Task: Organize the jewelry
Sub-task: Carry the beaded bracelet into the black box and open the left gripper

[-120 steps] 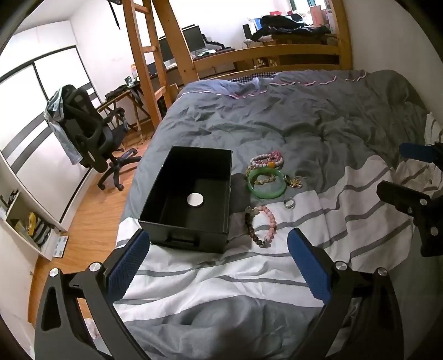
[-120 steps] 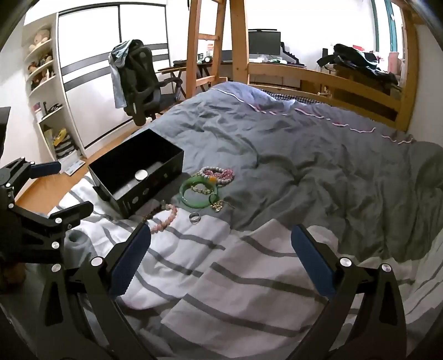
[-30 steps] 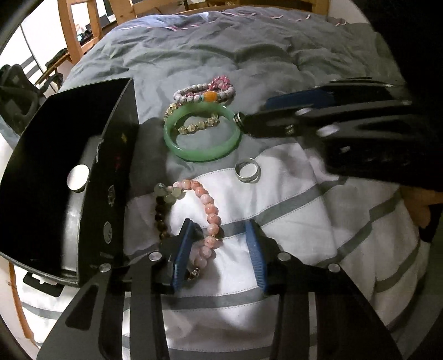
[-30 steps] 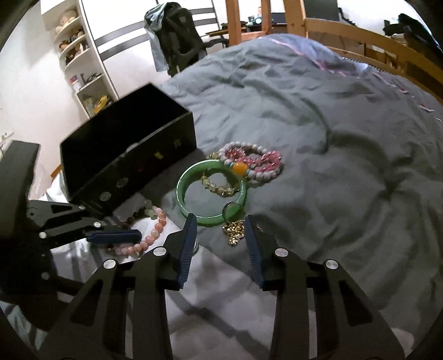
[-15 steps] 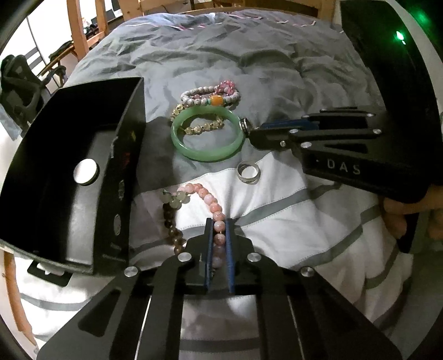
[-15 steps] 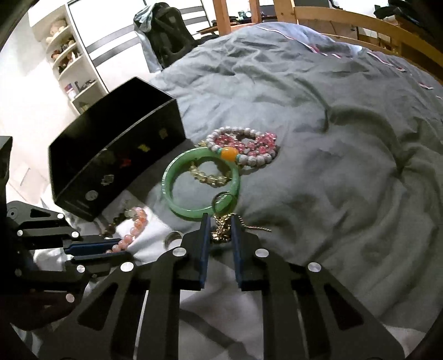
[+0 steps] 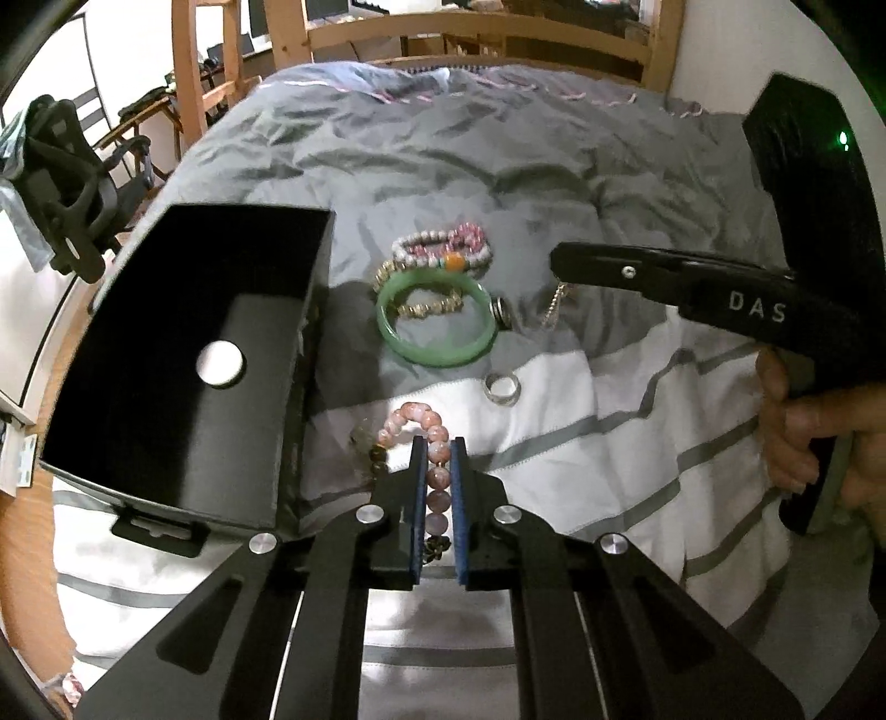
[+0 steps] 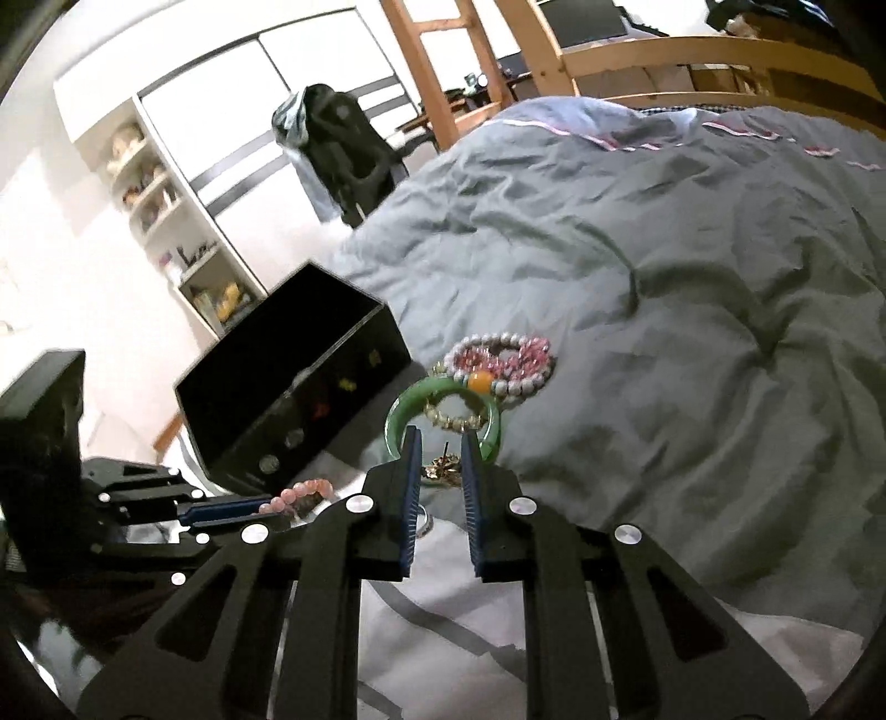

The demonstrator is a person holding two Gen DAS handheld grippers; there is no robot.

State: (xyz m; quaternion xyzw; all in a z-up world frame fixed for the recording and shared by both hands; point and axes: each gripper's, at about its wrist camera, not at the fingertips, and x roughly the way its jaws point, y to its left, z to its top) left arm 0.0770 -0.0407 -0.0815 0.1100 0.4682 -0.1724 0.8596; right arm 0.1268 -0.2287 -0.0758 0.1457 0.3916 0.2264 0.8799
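My left gripper (image 7: 437,448) is shut on a pink bead bracelet (image 7: 429,429), lifted just above the striped sheet beside the black open box (image 7: 183,360). My right gripper (image 8: 440,437) is shut on a small gold chain charm (image 8: 443,468); in the left wrist view the chain (image 7: 555,304) hangs from its tip (image 7: 559,263). A green jade bangle (image 7: 437,321), a pink and white bead bracelet pile (image 7: 443,249) and a silver ring (image 7: 502,385) lie on the bed. The box (image 8: 288,393) also shows in the right wrist view.
The grey duvet (image 7: 470,149) covers the bed, with a white striped sheet (image 7: 598,421) in front. A wooden bed frame (image 7: 470,33) stands behind. An office chair (image 8: 343,149) and shelves (image 8: 160,210) stand at the left.
Both grippers have lifted: the left raises the pink bead bracelet off the sheet, the right raises the gold chain charm away from the green bangle.
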